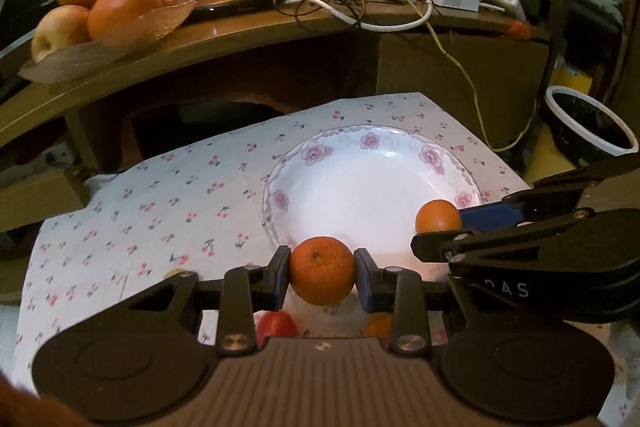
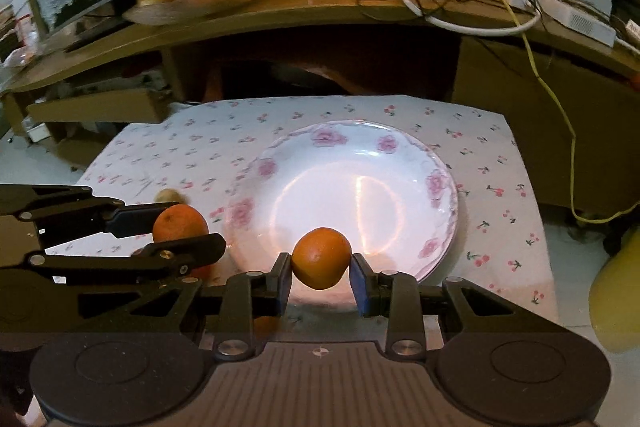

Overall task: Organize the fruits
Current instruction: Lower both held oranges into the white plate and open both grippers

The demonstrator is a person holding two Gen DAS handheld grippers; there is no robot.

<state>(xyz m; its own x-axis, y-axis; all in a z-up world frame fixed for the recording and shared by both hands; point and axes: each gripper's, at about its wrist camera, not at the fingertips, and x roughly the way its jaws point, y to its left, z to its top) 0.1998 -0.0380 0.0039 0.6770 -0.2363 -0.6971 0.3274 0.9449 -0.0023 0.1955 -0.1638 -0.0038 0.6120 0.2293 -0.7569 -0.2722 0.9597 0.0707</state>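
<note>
My left gripper (image 1: pixel 322 273) pinches a round, dimpled mandarin (image 1: pixel 322 270) between its blue pads, at the near rim of the glossy floral plate (image 1: pixel 372 187). My right gripper (image 2: pixel 320 273) clamps a second, smoother orange (image 2: pixel 321 257) over the plate's near edge. Both hang above the cherry-print cloth (image 2: pixel 500 187) on the bench.
</note>
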